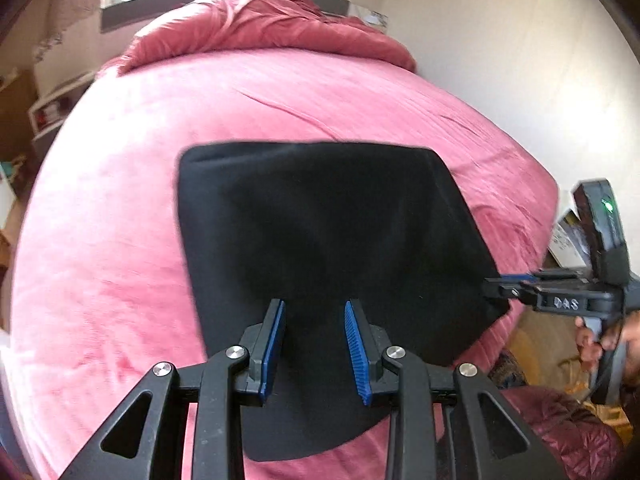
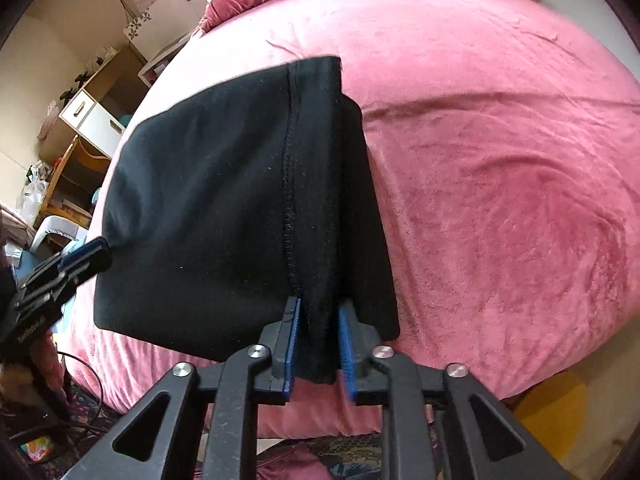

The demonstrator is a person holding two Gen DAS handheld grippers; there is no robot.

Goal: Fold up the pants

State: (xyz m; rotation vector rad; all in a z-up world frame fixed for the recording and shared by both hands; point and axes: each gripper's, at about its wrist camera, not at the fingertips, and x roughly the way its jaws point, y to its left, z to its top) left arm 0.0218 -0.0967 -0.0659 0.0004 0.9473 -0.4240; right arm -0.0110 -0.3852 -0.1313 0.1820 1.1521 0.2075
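Observation:
Black pants [image 1: 320,220], folded into a broad panel, lie on a pink bed [image 1: 140,184]; a stitched seam runs down them in the right wrist view [image 2: 200,200]. My left gripper [image 1: 316,344] has black cloth filling the gap between its blue pads. From the right wrist view the left gripper [image 2: 102,250] pinches the near left corner, and the cloth draws to a point at it. My right gripper [image 2: 318,344] is shut on a thick fold at the near right edge. Seen from the left, the right gripper [image 1: 494,283] grips that corner.
A crumpled pink duvet [image 1: 260,24] is bunched at the bed's far end under a window. Shelves and a desk [image 2: 92,120] stand off the bed's left side, a pale wall [image 1: 500,60] off its right. A hand [image 1: 592,344] holds the right gripper. A patterned rug [image 2: 352,456] lies below.

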